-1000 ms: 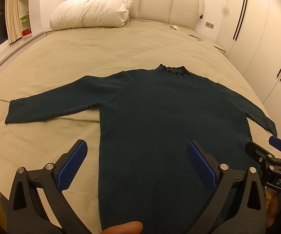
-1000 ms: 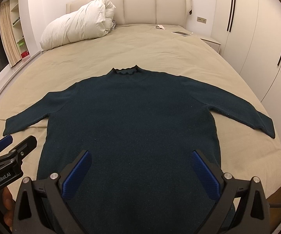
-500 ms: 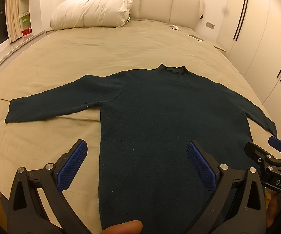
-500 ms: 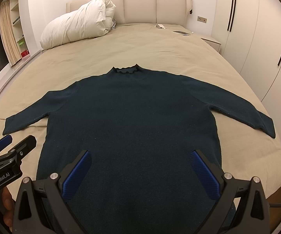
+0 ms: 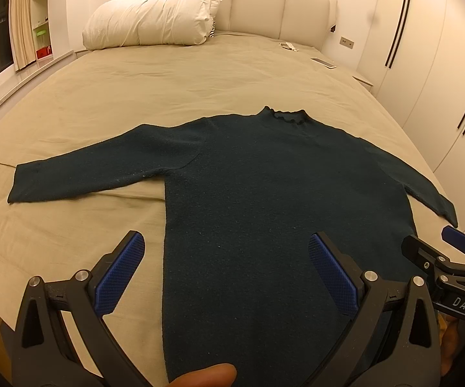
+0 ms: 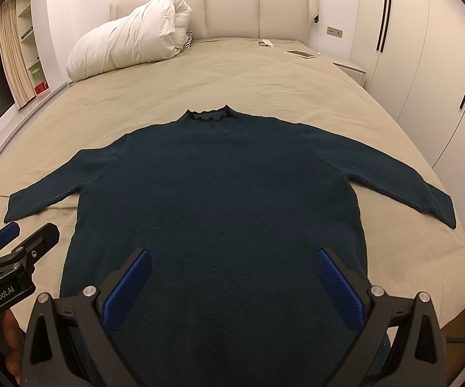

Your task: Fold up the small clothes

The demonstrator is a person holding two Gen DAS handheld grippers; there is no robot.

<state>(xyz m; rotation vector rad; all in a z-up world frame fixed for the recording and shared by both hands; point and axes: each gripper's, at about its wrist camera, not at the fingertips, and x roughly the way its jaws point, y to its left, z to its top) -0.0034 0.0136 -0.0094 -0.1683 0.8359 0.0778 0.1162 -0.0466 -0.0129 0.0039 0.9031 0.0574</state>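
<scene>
White lettering reading "DAS" is showing on the black plastic body of the right gripper (image 5: 458, 245), seen from the left wrist view. White lettering reading "GenRobot.AI" is showing on the black plastic body of the left gripper (image 6: 23, 235), seen from the right wrist view.

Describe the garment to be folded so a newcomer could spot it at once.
Start at the wide beige bed with the padded headboard. On its near half lies the sweater, flat, both sleeves spread. It is the only dark teal thing there, with a frilled collar, unlike the white duvet.

sweater (image 6: 219, 193) flat on bed (image 6: 264, 77) (sleeves spread) | right claw (image 6: 231, 285) wide apart above hem
</scene>
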